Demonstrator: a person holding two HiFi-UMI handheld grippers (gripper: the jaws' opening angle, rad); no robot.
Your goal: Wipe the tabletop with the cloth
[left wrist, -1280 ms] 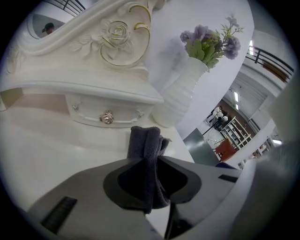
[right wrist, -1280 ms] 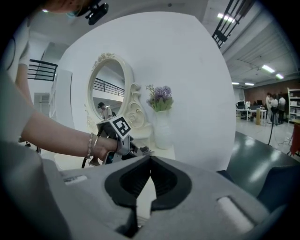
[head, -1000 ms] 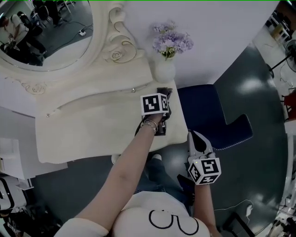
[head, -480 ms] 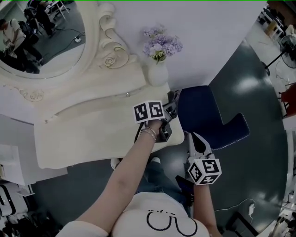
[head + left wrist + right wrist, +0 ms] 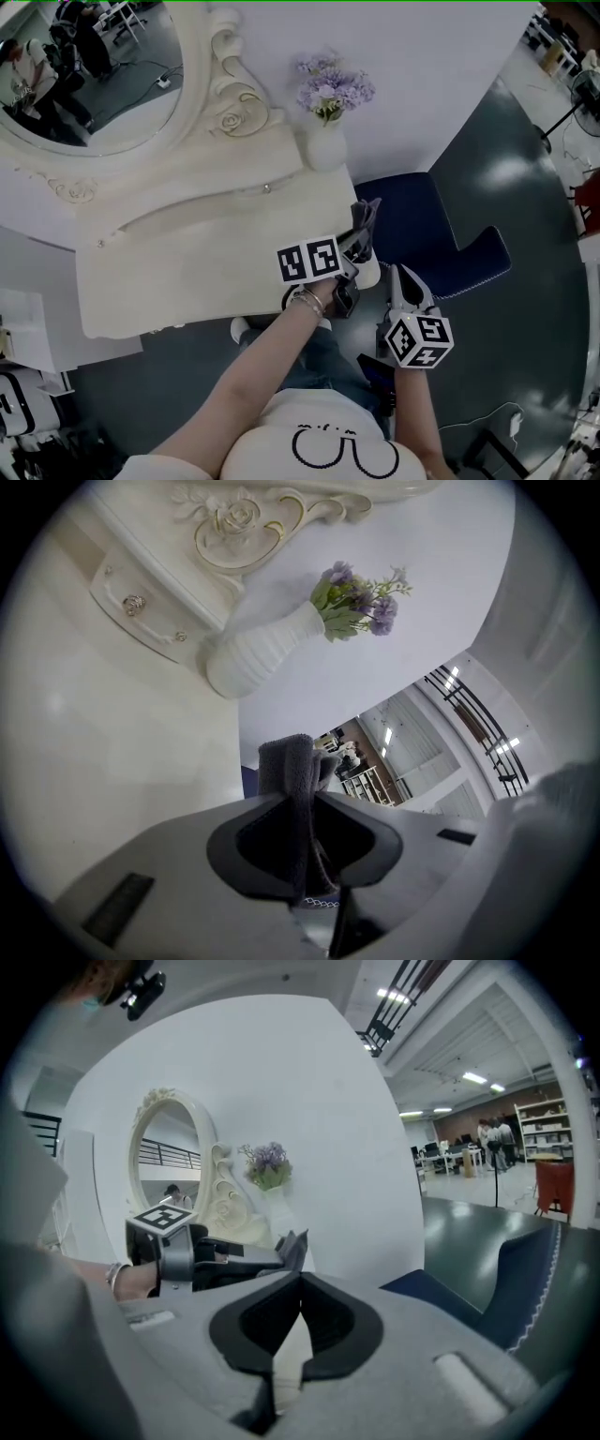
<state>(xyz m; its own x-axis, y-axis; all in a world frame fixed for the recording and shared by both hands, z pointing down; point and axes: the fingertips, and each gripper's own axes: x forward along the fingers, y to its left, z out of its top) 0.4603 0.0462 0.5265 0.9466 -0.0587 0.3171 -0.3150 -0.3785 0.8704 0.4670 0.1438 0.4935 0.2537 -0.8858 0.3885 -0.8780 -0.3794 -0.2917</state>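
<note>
The grey cloth (image 5: 287,761) is pinched between the jaws of the left gripper (image 5: 302,808), with a folded end standing out past the jaw tips. In the head view the cloth (image 5: 364,219) sits at the right edge of the cream tabletop (image 5: 187,272), close to the front corner; contact with the surface cannot be determined. The right gripper (image 5: 300,1283) has its jaws pressed together with nothing between them and is held off the table, just beside that corner. A white vase (image 5: 323,150) of purple flowers (image 5: 330,89) stands at the tabletop's rear right. A blue chair (image 5: 422,234) stands beside the table.
</note>
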